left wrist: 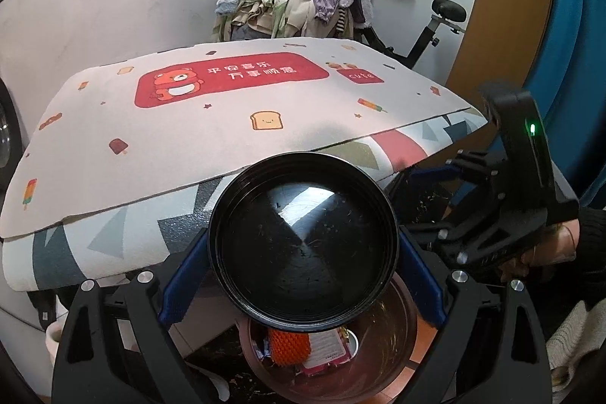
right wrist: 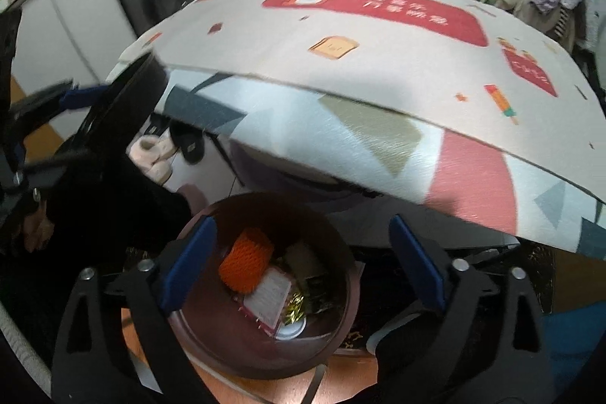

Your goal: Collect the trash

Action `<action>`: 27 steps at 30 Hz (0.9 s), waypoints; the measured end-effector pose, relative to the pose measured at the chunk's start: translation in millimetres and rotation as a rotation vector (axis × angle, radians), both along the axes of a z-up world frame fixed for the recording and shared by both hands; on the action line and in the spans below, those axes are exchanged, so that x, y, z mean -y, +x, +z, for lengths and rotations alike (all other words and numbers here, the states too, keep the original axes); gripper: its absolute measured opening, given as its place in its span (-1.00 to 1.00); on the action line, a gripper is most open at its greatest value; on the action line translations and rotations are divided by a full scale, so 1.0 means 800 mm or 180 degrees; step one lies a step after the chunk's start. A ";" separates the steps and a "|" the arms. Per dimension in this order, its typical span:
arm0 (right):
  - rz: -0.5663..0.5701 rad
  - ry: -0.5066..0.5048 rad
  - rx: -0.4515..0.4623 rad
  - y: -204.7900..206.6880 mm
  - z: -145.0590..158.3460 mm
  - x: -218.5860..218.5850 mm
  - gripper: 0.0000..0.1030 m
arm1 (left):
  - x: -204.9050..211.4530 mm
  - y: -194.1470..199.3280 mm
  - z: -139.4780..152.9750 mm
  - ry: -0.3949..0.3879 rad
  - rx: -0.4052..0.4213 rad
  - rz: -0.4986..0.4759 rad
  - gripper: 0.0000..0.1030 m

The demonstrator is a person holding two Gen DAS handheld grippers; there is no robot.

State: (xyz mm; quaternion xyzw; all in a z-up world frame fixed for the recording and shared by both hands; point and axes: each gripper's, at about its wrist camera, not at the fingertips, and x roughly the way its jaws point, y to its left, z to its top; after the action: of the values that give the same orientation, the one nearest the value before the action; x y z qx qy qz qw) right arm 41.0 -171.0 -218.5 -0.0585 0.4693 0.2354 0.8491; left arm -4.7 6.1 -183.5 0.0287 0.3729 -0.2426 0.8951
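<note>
holding the black lid (left wrist: pixel 303 241) between its blue fingers (left wrist: pixel 178 286), your left gripper (left wrist: pixel 303 284) keeps it up over the brown bin (left wrist: pixel 401 324), which sits low in the middle of the left view. the lid fills the space between the fingers, so that grip looks tight. keep it that way and keep the lid tipped back, so the mouth of the bin stays free.

your right gripper (right wrist: pixel 303 264) is spread wide and has nothing in it. in the right view it hangs over the bin (right wrist: pixel 212 347), low in the middle of the frame. the trash lies inside: an orange net (right wrist: pixel 246 264), a pink and white wrapper (right wrist: pixel 267 298) and a bit of gold foil (right wrist: pixel 293 303). i think the drop is done, since nothing hangs from the fingers.

the printed mat (right wrist: pixel 360 36) on the table, across the top of both views, looks bare, so i see no more trash there. look around slowly before you close up.

if that is all, bring the lid down flat and line its round edge with the rim of the bin. move the right gripper away first, so the lid does not bump it. go slow, as the lid is shiny and could slip. let go only when it sits flat.
</note>
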 end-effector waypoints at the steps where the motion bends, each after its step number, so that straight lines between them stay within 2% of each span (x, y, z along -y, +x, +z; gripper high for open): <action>1: -0.0041 0.0026 0.0005 0.001 0.000 0.003 0.85 | 0.001 0.001 -0.002 0.0013 -0.0012 -0.0010 0.76; 8: -0.0384 0.0218 0.0066 0.011 0.008 0.029 0.88 | 0.019 0.001 -0.011 0.0160 -0.0071 -0.0148 0.76; 13: -0.0464 0.0266 0.0073 0.010 0.010 0.037 0.88 | 0.037 -0.003 -0.018 0.0310 -0.0087 -0.0297 0.78; 16: -0.0466 0.0278 0.0082 0.009 0.011 0.038 0.88 | 0.045 -0.004 -0.023 0.0397 -0.0102 -0.0333 0.87; 21: -0.0466 0.0289 0.0086 0.008 0.011 0.040 0.88 | 0.042 -0.002 -0.023 0.0411 -0.0108 -0.0271 0.88; 27: -0.0476 0.0297 0.0077 0.008 0.011 0.041 0.88 | 0.025 0.002 -0.014 0.0305 -0.0039 -0.0034 0.88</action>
State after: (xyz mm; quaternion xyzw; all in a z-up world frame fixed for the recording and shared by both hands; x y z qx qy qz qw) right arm 47.4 -203.7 -209.5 0.0135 0.4506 0.1922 0.8717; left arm -3.1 -14.0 -195.1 0.0720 0.3894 -0.2295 0.8891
